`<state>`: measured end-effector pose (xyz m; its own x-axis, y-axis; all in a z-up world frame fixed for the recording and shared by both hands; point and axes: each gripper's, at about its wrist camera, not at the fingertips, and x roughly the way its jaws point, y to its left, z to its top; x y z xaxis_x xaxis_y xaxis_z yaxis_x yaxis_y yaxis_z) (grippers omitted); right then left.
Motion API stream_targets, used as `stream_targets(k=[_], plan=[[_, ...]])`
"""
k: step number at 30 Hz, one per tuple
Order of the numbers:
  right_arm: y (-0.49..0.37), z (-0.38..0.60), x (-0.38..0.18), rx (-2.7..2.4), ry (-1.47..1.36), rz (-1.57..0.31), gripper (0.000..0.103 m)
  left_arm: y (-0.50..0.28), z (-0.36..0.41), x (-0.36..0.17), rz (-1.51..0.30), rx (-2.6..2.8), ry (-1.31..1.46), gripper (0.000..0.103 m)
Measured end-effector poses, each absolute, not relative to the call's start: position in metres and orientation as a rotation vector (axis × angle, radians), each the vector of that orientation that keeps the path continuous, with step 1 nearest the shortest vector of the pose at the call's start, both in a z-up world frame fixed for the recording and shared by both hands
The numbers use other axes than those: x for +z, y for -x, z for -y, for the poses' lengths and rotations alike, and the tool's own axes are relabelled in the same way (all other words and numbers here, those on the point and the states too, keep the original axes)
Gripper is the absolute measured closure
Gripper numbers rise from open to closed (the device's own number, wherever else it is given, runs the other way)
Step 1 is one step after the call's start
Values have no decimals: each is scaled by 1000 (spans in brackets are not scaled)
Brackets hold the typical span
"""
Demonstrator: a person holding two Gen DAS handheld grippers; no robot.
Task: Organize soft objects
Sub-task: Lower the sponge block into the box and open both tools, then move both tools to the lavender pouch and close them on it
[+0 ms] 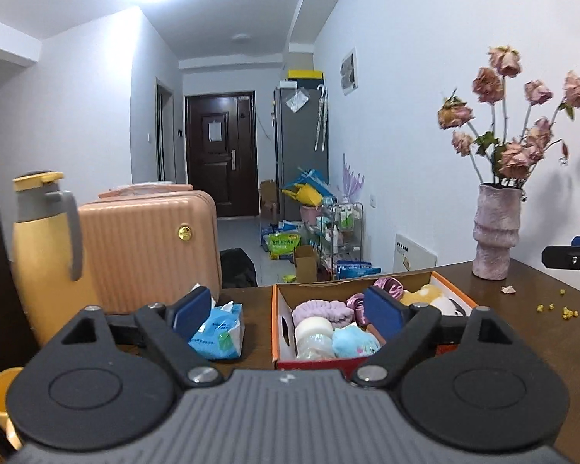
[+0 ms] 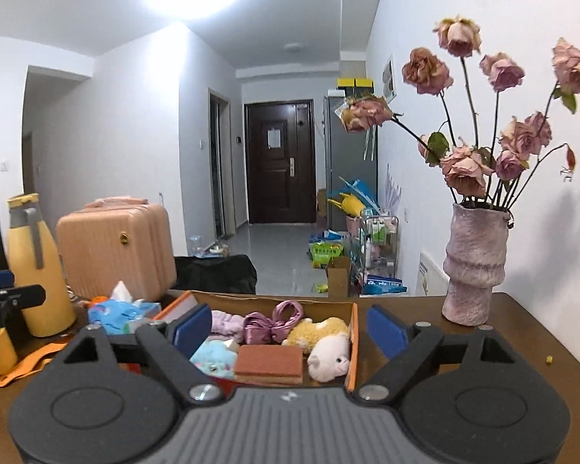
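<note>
Between picks, by the look of it: both left gripper (image 1: 286,309) and right gripper (image 2: 290,328) spread wide and empty before the orange box (image 2: 353,344) at lower centre, soft toys (image 2: 328,355) inside, tissue pack (image 1: 216,328) lower left probably next, needing a gentle squeeze.

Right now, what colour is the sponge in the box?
Reddish-brown, with a lighter orange layer beneath. The sponge shows best in the right wrist view.

Soft toys (image 2: 321,342), scrunchie (image 2: 268,323), sponge (image 2: 268,363) — packed in orange box (image 2: 353,348).
</note>
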<state>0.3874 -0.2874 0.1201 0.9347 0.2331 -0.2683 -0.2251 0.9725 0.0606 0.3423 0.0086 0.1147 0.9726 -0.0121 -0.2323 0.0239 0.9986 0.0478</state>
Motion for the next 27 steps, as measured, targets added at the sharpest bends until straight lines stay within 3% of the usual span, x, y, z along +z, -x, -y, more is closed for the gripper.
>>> stream_targets(k=[2,13,27], plan=[[-365,286,113,242,-23,-264,16,-320,-10,108,-224,-20,-55,9],[-247,281,40,226,-28,-331,15,-206,-12,43,-280,-25,1,9],[-223,263,22,255,-5,-368,15,-209,-20,22,-366,-42,41,9]])
